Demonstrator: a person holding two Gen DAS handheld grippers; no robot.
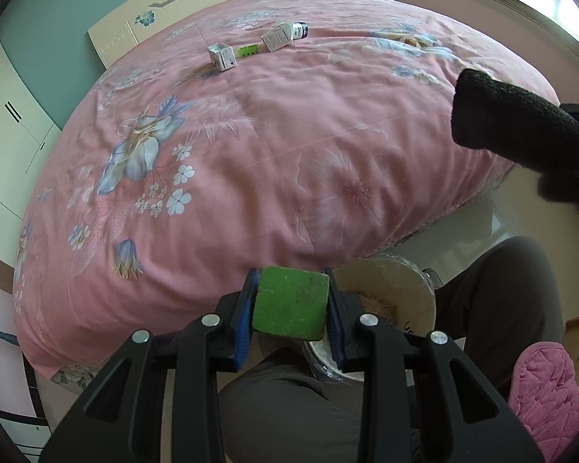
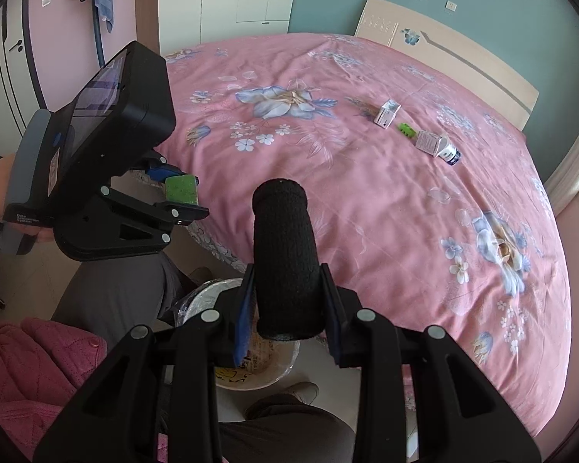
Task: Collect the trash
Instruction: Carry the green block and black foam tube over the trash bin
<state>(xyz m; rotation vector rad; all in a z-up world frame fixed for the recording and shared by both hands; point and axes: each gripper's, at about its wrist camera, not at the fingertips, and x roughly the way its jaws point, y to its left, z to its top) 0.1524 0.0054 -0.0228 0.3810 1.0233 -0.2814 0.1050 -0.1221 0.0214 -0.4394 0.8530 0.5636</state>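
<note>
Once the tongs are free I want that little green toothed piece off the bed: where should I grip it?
Take the green toothed piece across its narrow width, coming from above. It lies flat on the bedspread, apart from the white carton and the grey box, so fingers fit either side.

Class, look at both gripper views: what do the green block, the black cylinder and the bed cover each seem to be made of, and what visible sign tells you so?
Green block: probably sponge or foam; matte, speckled, slightly pitted face with soft rounded corners.
Black cylinder: looks like foam or a knit sleeve; dull, finely grained surface with no shine.
Bed cover: woven fabric, likely cotton; soft wrinkles, printed blue flowers, faint sheen.
</note>
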